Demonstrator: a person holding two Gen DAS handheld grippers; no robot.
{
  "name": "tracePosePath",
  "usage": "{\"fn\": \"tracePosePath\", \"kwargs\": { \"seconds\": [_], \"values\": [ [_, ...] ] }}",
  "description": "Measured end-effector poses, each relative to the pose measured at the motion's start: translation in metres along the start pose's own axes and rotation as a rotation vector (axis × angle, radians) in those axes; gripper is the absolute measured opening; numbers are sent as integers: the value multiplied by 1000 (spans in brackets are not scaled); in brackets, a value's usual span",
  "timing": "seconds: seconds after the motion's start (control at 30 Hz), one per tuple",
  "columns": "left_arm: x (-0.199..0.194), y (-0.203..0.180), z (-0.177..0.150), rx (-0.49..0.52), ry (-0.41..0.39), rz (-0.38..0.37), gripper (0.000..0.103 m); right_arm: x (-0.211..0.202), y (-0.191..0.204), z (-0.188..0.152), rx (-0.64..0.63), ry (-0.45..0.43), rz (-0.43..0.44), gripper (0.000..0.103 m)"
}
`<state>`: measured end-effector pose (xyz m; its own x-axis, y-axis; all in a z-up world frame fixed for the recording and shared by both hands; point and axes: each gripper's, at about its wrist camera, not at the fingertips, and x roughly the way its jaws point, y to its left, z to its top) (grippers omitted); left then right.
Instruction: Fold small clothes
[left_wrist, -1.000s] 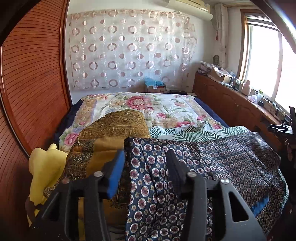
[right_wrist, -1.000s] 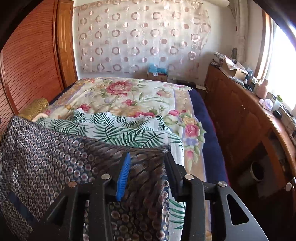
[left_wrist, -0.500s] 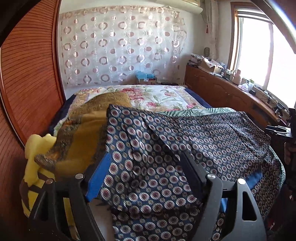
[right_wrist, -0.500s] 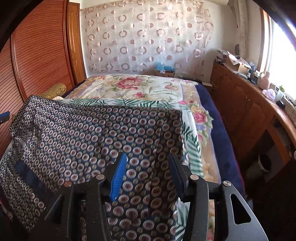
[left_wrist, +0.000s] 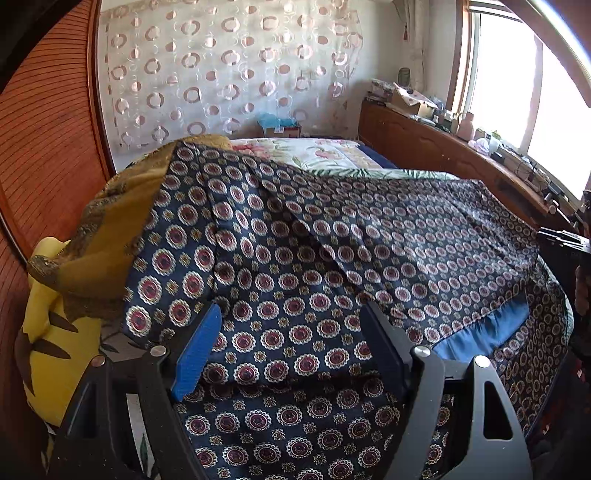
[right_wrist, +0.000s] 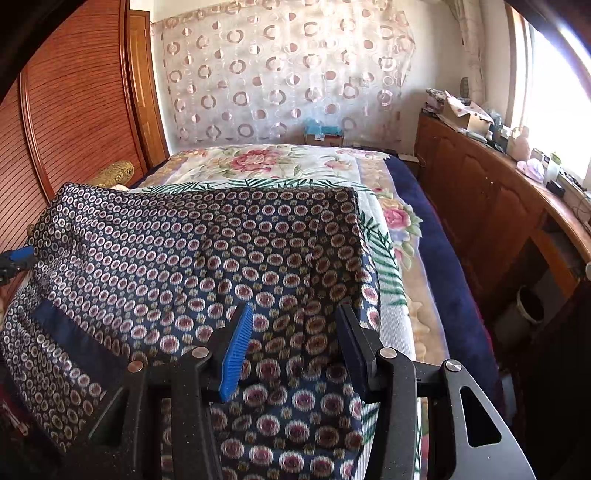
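Observation:
A navy garment with red and cream medallions (left_wrist: 332, 240) lies spread across the near end of the bed, and a plain blue inner band (left_wrist: 480, 332) shows at its lower right. My left gripper (left_wrist: 291, 310) hangs over its left part, jaws wide open, with the fabric lying flat beneath and no pad pressing it. In the right wrist view the same garment (right_wrist: 184, 251) reaches from the left edge to under my right gripper (right_wrist: 295, 308). That gripper's jaws stand apart over the garment's right edge, and the cloth under them is flat.
A mustard-gold cloth (left_wrist: 110, 229) and a yellow garment (left_wrist: 55, 332) lie at the navy garment's left. Beyond it are a palm-leaf sheet (right_wrist: 384, 251) and a floral quilt (right_wrist: 258, 162). A wooden cabinet (right_wrist: 480, 192) runs along the right, a slatted wardrobe (left_wrist: 44, 129) along the left.
Both grippers have come down and forward over the bed. The navy garment has dropped from a raised drape to lying spread flat. The left jaws have opened wider.

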<state>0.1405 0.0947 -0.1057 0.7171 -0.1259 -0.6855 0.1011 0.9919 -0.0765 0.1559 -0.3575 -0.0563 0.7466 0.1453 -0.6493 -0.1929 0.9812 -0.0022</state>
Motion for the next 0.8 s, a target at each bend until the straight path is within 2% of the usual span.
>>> {"fn": "tracePosePath", "kwargs": {
  "seconds": [0.23, 0.47, 0.8],
  "values": [
    [16, -4, -8, 15, 51, 2, 78, -2, -10, -14, 23, -3, -39, 49],
    [36, -8, -13, 30, 144, 31, 79, 3, -23, -21, 74, 24, -72, 49],
    [37, -11, -12, 48, 148, 26, 83, 23, -29, -3, 117, 58, -37, 49]
  ]
}}
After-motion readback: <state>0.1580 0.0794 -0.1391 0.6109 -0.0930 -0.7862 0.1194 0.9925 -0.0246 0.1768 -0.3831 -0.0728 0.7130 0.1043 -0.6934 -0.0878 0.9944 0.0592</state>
